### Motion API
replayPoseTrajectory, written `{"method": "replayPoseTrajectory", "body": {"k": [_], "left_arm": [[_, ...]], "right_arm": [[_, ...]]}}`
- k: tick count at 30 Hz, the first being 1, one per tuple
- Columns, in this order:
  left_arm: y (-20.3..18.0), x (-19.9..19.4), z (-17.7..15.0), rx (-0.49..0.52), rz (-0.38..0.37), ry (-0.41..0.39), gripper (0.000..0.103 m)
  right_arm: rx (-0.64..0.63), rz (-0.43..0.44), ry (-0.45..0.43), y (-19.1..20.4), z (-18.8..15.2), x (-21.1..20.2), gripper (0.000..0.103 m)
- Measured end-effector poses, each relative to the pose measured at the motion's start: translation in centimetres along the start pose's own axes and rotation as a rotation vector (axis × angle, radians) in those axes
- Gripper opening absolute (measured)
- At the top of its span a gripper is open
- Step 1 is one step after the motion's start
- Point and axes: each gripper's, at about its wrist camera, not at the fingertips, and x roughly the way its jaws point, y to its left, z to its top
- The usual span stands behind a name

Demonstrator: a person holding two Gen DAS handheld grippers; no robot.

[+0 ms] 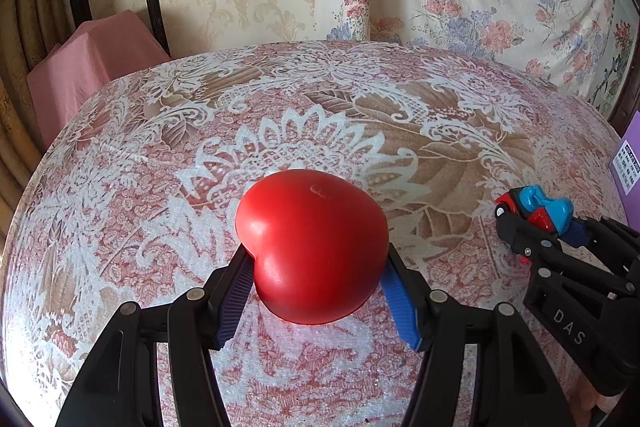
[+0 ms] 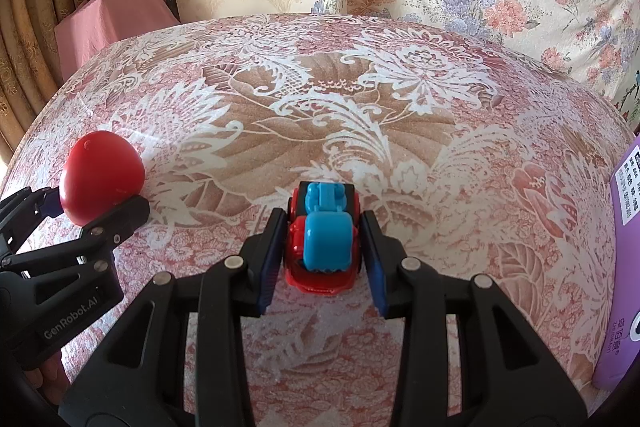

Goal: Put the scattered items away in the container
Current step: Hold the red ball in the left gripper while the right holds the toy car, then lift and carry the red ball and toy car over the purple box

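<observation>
The red heart sits between the fingers of the left claw, whose blue pads press its two flanks, so that claw is closed on it at a middling width. The grip falls low and to the rear of the heart, likely because the rounded sides give the pads their broadest bearing there. The toy car, red with a blue top, sits between the fingers of the right claw, which is narrow and clamps the car's sides; taking it lengthwise keeps its wheels from rolling out. Each claw shows at the edge of the other's view, so the two stand side by side over the patterned tablecloth. A purple box lies off to the right of the right claw; whether it is the container I cannot tell.
</observation>
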Motion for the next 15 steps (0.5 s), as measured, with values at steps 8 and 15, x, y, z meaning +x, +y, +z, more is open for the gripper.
{"method": "replayPoseTrajectory", "body": {"k": [8, 15], "left_arm": [[-0.01, 0.06, 0.05, 0.003, 0.003, 0.0, 0.061], [-0.45, -0.11, 0.01, 0.019, 0.031, -0.006, 0.06]], "right_arm": [[0.003, 0.004, -0.001, -0.01, -0.04, -0.02, 0.04], [0.017, 0.01, -0.006, -0.42, -0.14, -0.19, 0.04]]}}
